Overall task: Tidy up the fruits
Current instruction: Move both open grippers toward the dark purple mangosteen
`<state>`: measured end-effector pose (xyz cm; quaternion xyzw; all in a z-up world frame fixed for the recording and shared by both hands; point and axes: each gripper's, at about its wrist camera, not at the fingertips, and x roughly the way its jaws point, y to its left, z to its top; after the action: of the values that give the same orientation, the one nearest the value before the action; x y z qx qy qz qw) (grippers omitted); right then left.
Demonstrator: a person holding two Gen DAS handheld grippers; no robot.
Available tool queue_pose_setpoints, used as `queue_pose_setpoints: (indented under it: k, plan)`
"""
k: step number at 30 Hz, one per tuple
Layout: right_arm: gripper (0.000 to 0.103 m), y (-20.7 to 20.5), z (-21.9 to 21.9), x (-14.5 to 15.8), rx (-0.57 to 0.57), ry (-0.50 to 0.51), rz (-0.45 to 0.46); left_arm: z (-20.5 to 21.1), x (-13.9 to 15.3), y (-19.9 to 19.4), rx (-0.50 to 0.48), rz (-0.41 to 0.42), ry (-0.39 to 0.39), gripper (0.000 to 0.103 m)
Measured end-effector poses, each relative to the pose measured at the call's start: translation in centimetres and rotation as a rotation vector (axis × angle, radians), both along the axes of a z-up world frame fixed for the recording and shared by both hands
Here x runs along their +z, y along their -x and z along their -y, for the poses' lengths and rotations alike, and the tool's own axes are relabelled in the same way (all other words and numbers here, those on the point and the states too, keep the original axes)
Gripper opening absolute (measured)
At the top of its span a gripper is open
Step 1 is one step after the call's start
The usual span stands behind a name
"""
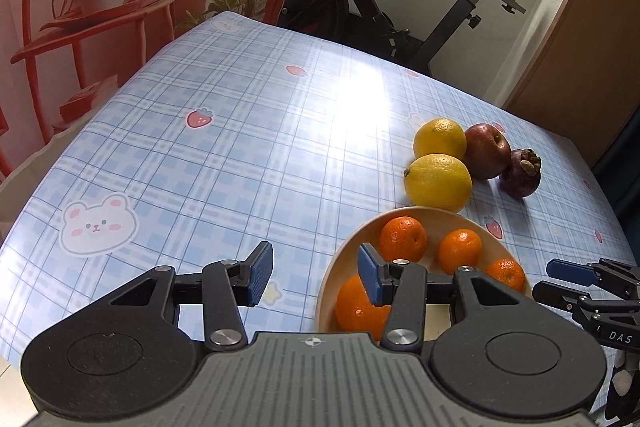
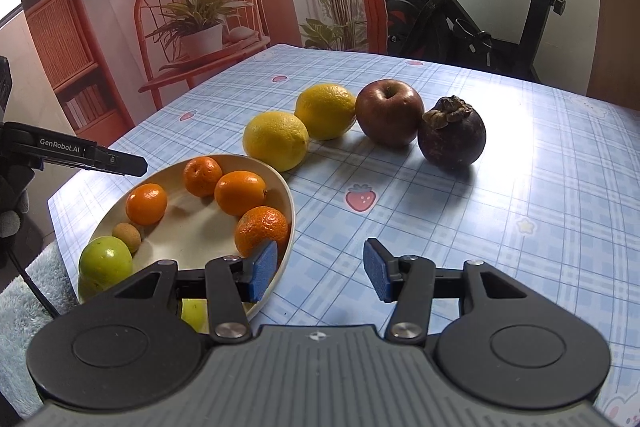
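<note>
Four oranges (image 2: 240,193) are sitting in the plate (image 2: 192,239); two lemons (image 2: 276,140), one apple (image 2: 389,111) lying at one o'clock. Left gripper (image 1: 316,277) and right gripper (image 2: 320,271) are gaping, empty.

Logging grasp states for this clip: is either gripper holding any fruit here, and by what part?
Nothing is held. The left gripper and right gripper are both open with nothing between their pads.
</note>
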<state>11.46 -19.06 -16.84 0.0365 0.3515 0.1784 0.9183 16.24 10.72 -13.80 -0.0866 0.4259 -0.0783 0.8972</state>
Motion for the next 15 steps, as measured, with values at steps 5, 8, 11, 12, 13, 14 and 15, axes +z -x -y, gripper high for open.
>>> queue_pose_setpoints:
  k: [5,8,11,12,13,14,15]
  plan:
    - [0.052,-0.3,0.1,-0.2,0.002,-0.006,-0.003,1.0,-0.5,-1.0,-0.018,-0.011,-0.006,0.049]
    - [0.052,-0.3,0.2,-0.3,0.003,-0.010,0.000,1.3,-0.8,-1.4,-0.029,-0.016,-0.021,0.049]
    - [0.052,-0.4,0.3,-0.3,-0.001,-0.015,-0.001,1.3,-1.0,-1.7,-0.024,-0.026,-0.032,0.049]
    - [0.052,-0.4,0.2,-0.3,-0.003,-0.017,0.001,1.3,-1.0,-1.7,-0.023,-0.024,-0.029,0.049]
    - [0.052,-0.4,0.3,-0.2,-0.005,-0.018,0.007,1.3,-0.8,-1.7,-0.026,-0.018,-0.026,0.049]
    - [0.052,-0.4,0.4,-0.1,-0.007,-0.024,0.014,1.4,-0.6,-1.7,-0.029,-0.011,-0.024,0.049]
    - [0.052,-0.4,0.6,0.1,-0.009,-0.039,0.023,1.5,-0.3,-1.7,-0.033,-0.002,-0.022,0.049]
